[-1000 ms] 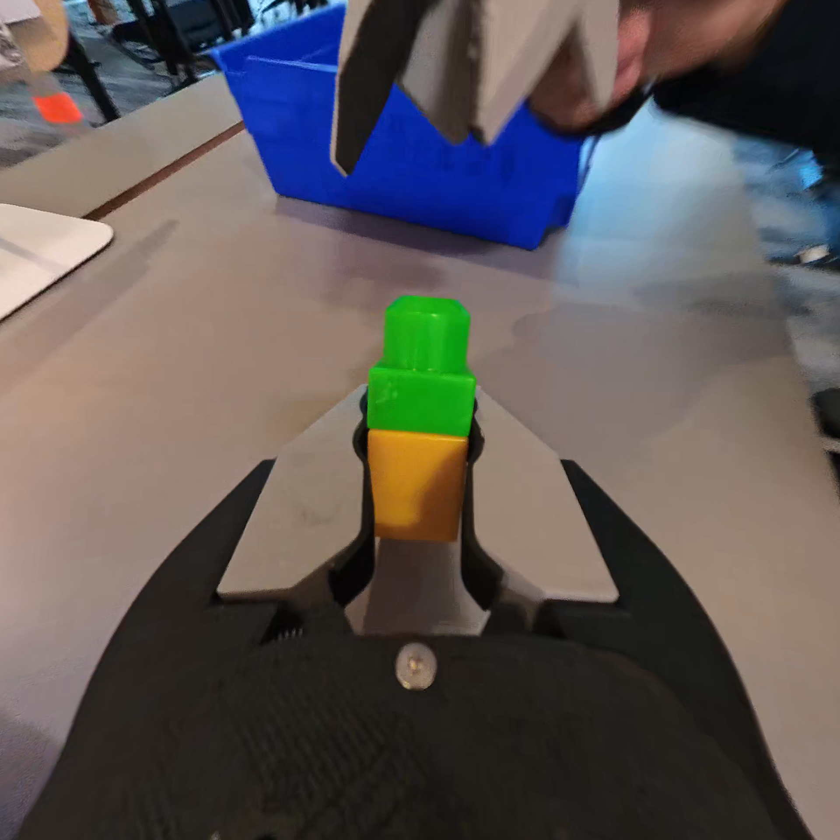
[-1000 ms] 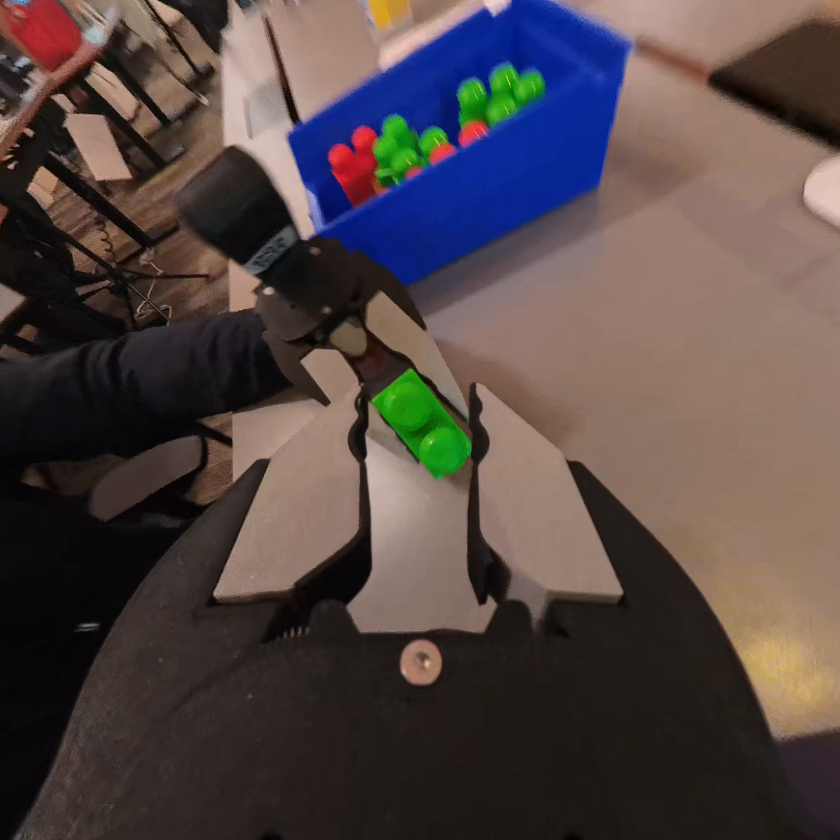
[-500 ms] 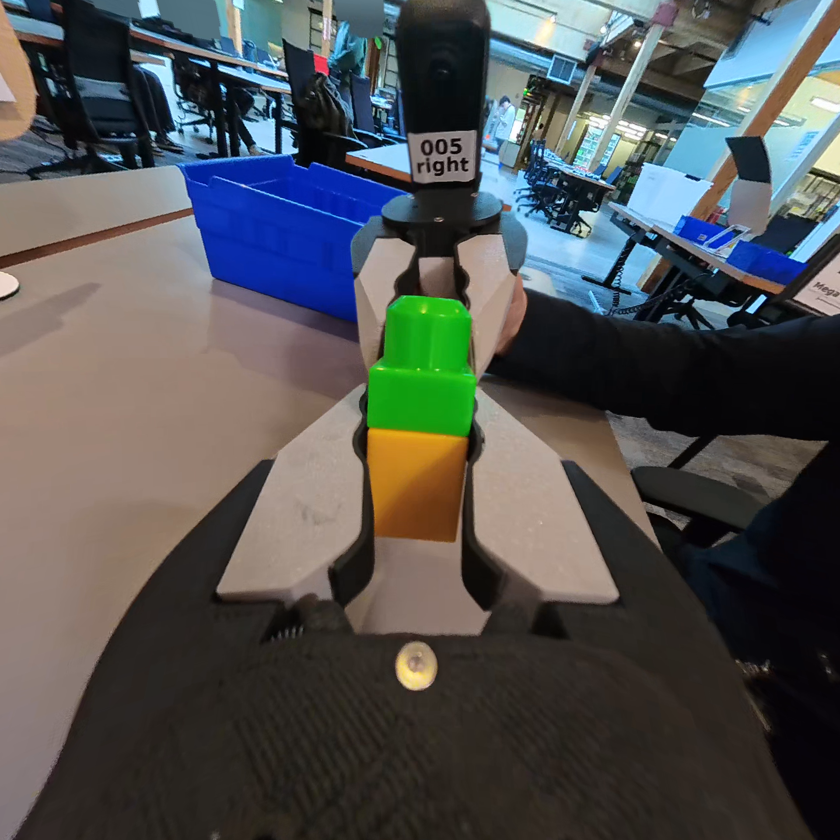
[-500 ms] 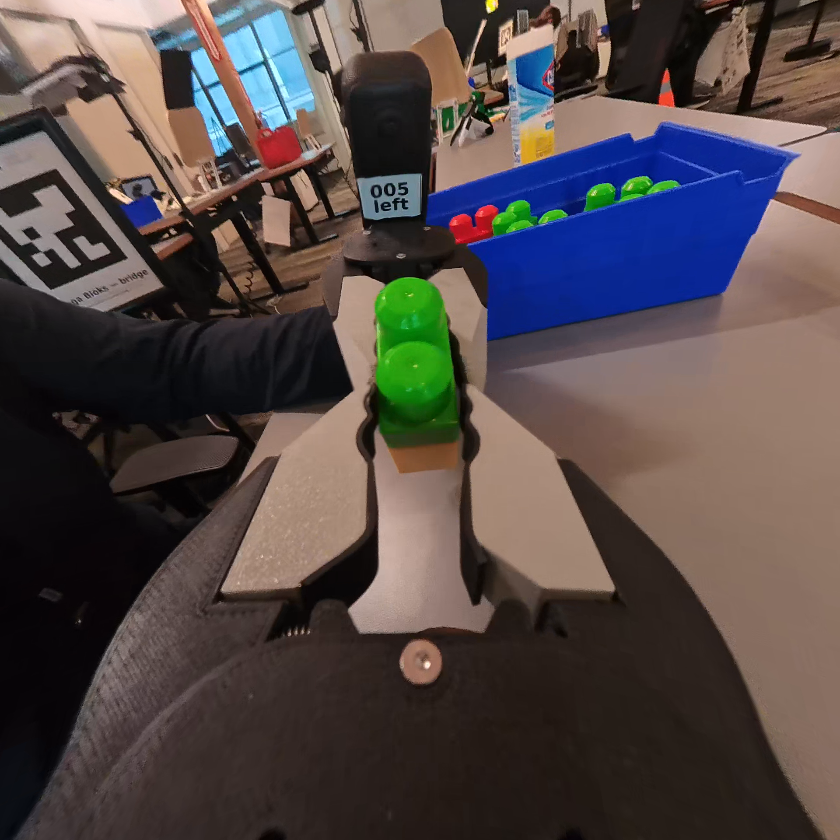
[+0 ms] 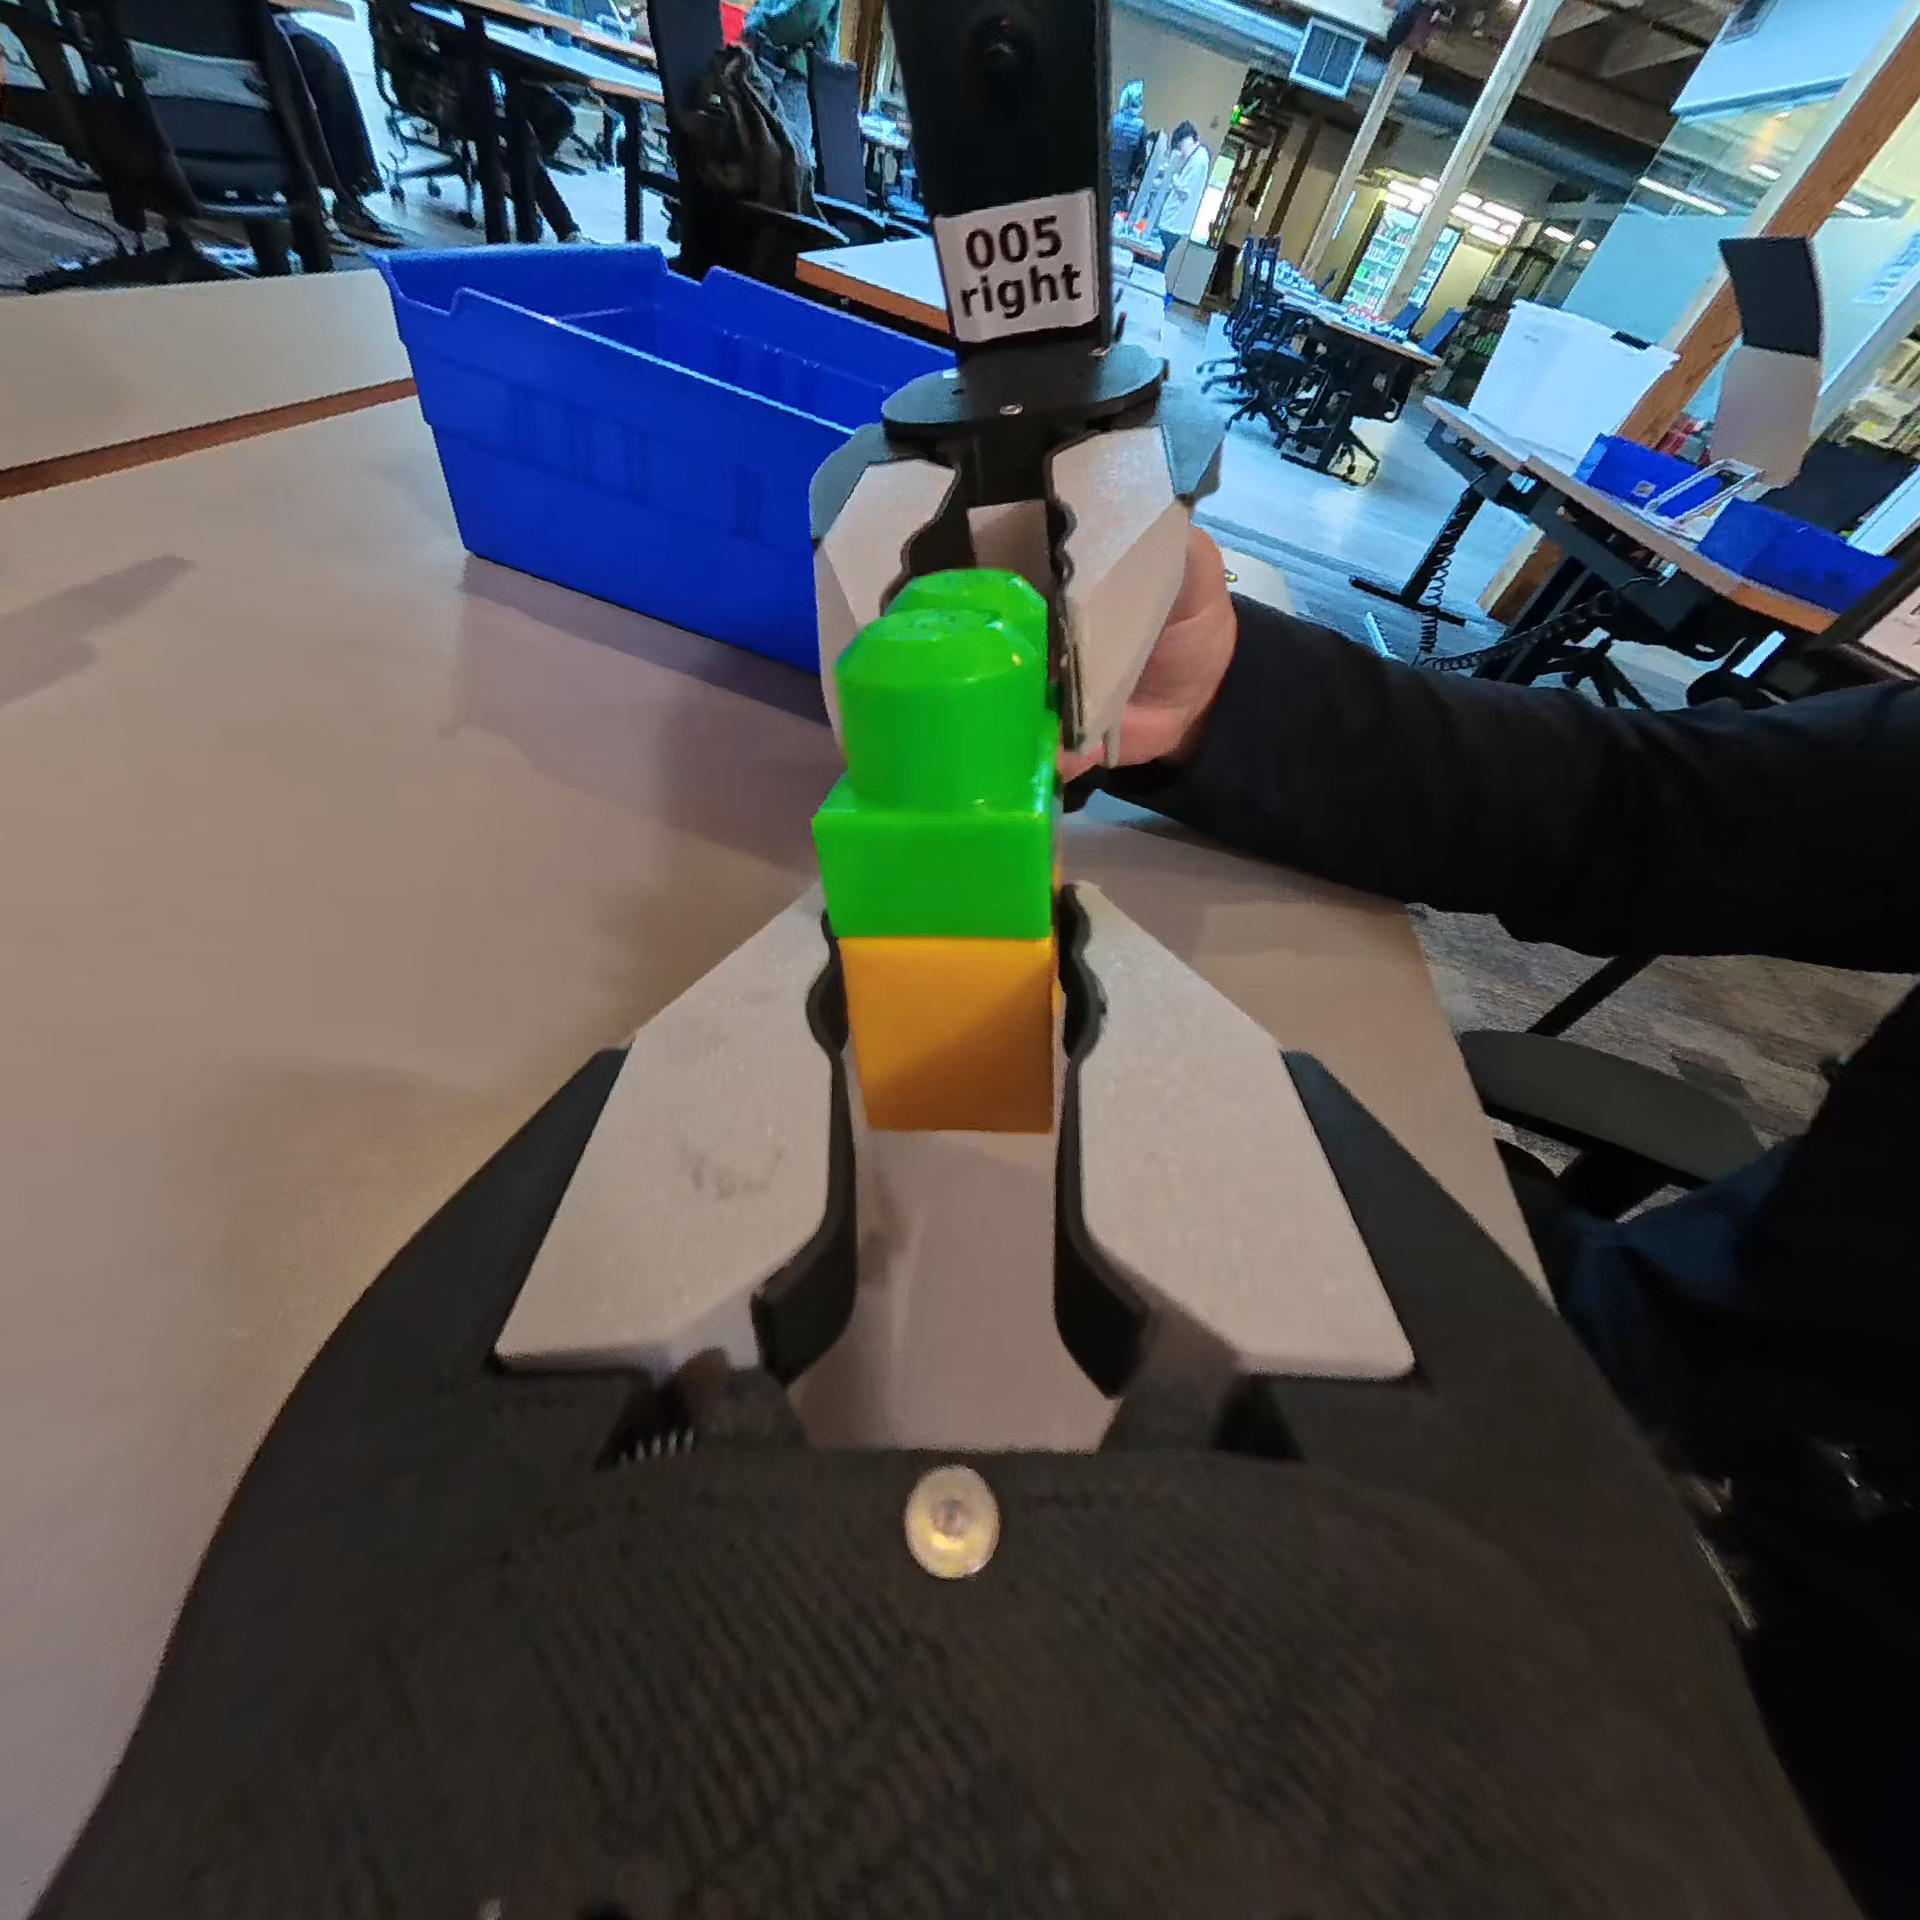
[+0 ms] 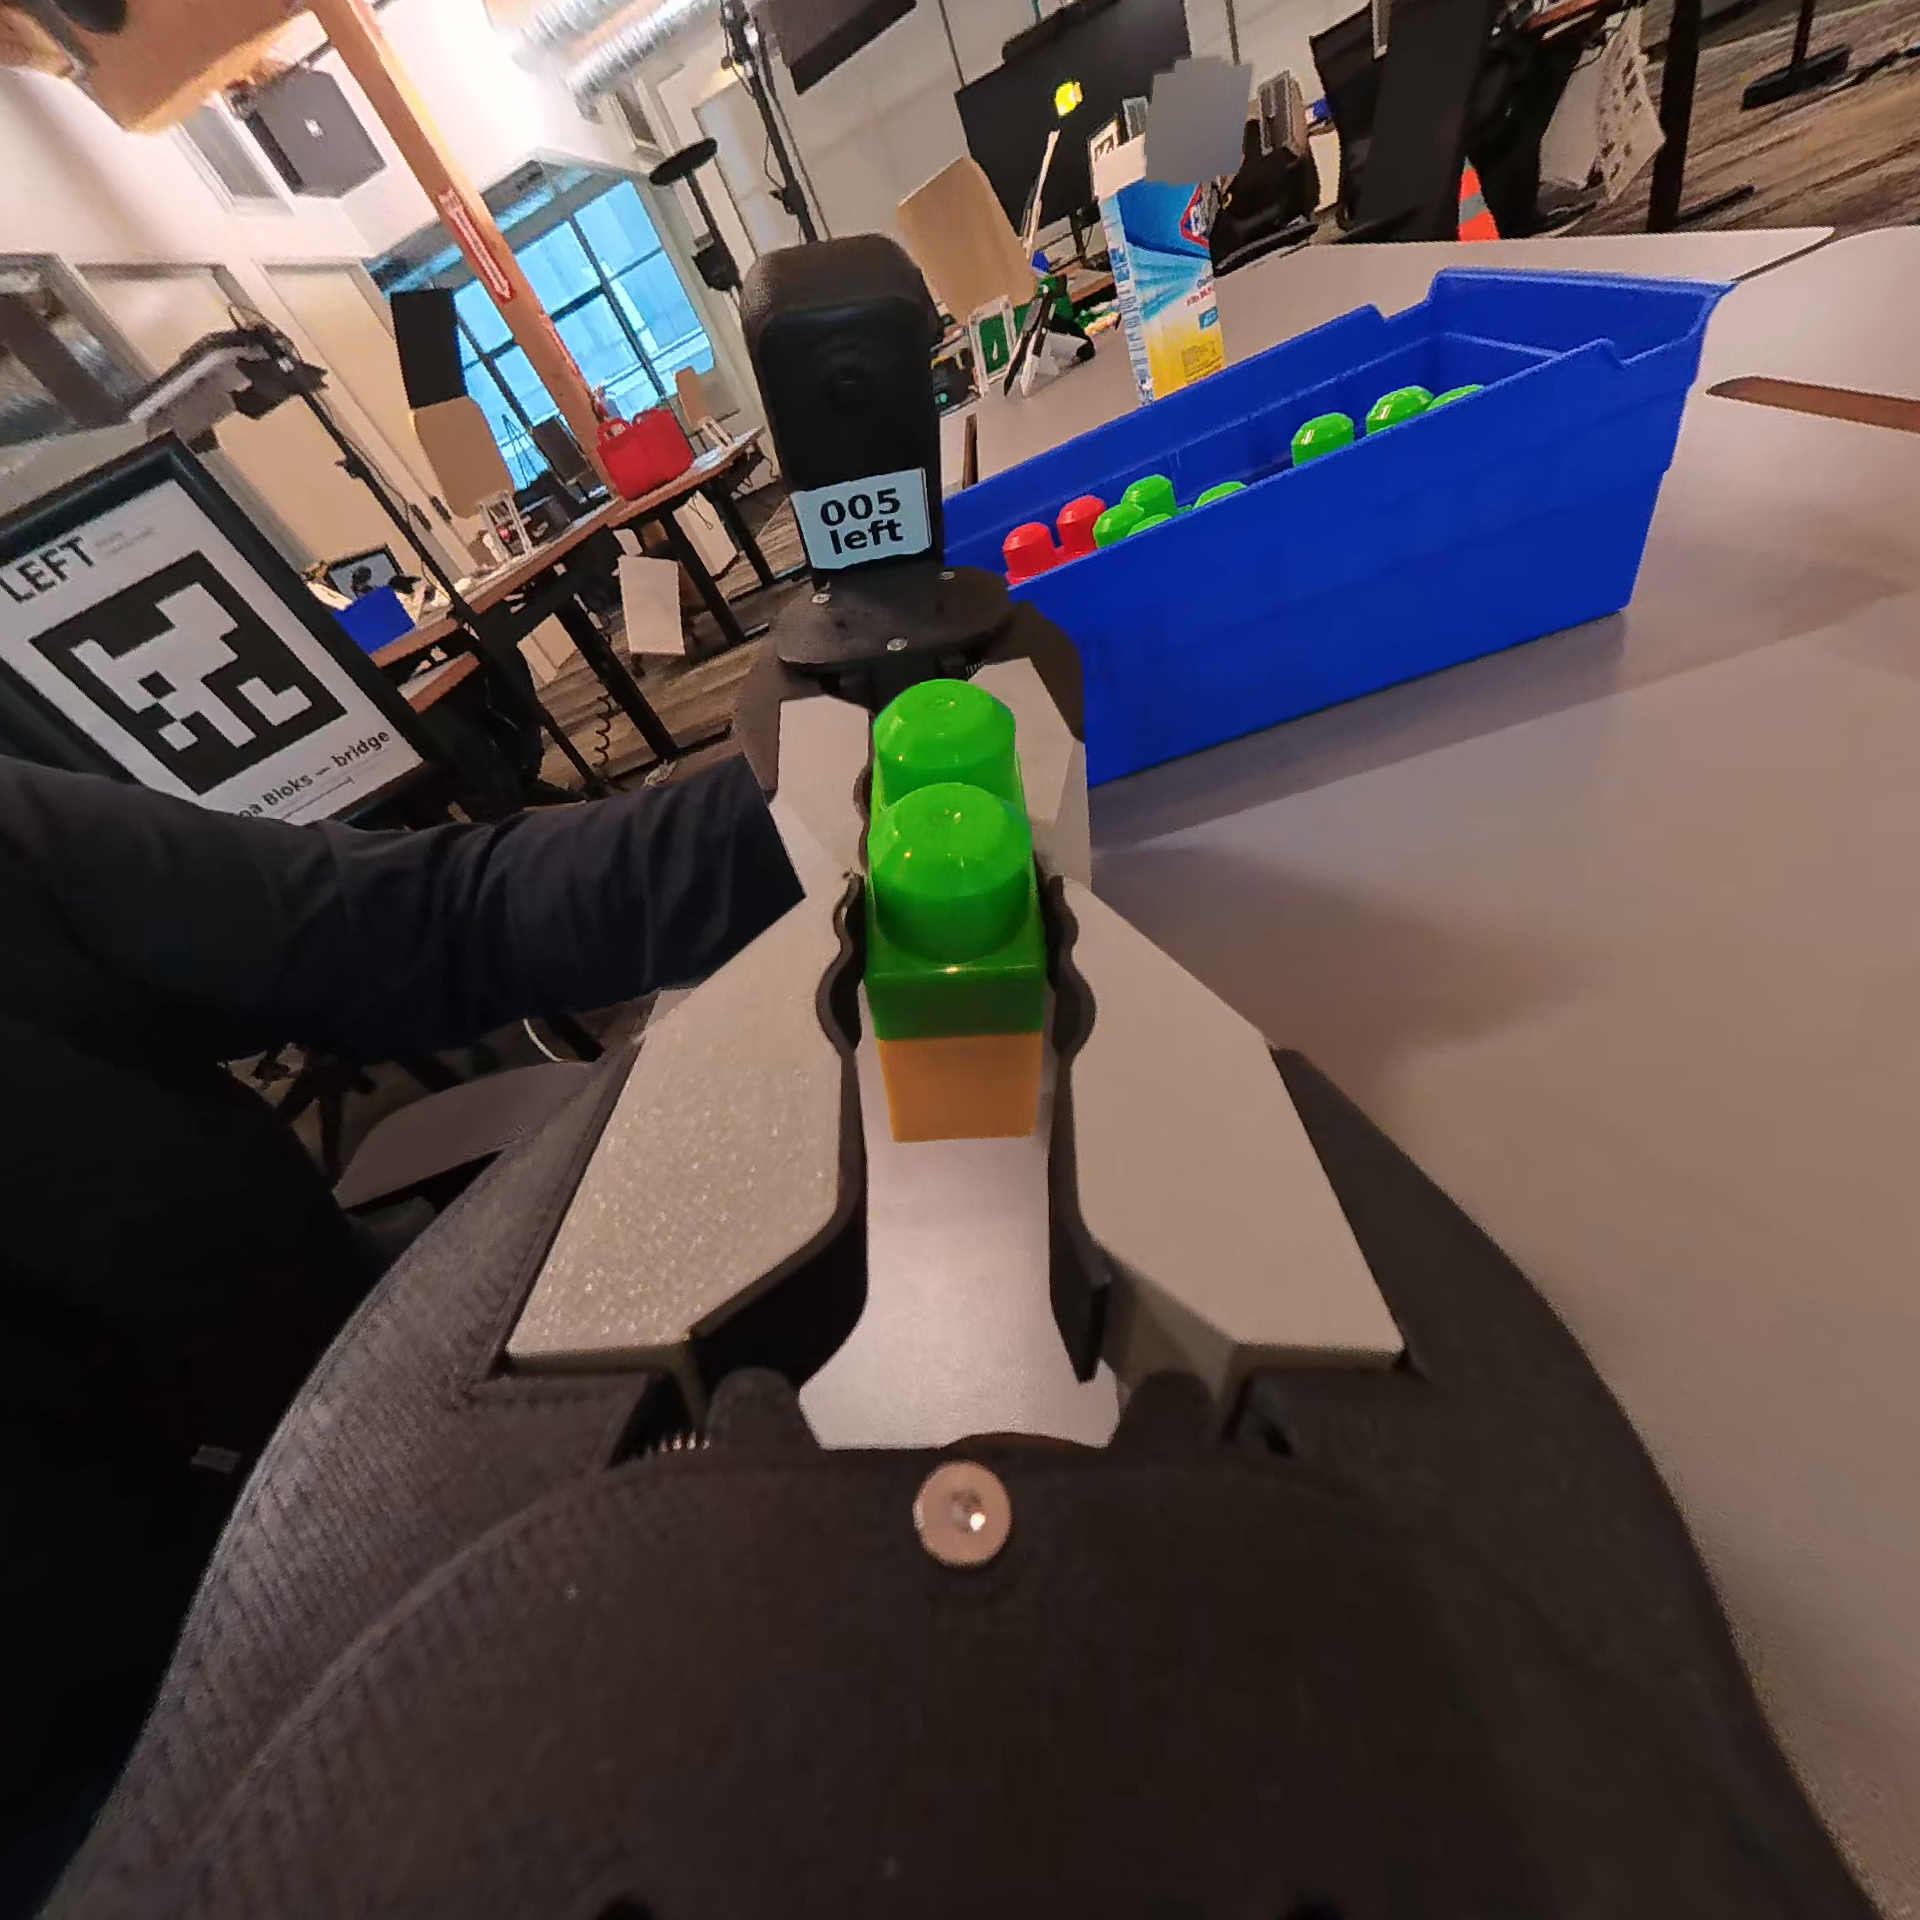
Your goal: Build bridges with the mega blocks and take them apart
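Note:
A green two-stud block (image 5: 935,862) sits on a yellow block (image 5: 951,1039), held in the air above the table (image 5: 312,831). My left gripper (image 5: 945,935) is shut on the yellow block's near end. My right gripper (image 5: 977,623) faces it from the far side, its fingers (image 5: 1127,582) around the green block's far end. In the right wrist view my right gripper (image 6: 956,935) is shut on the green block (image 6: 951,977), its pads pressed on both sides just above the yellow block (image 6: 956,1086). The left gripper (image 6: 935,748) holds the far end.
A blue bin (image 6: 1351,623) stands on the table behind the blocks and holds red blocks (image 6: 1049,535) and green blocks (image 6: 1320,436); it also shows in the left wrist view (image 5: 623,499). A person's dark sleeves reach in. A marker sign (image 6: 177,665) stands at the left. My left and right fingertips are right by each other.
My right gripper came down from above to face the left gripper and closed on the green block's free end. My left gripper kept its hold on the stack and tilted up level.

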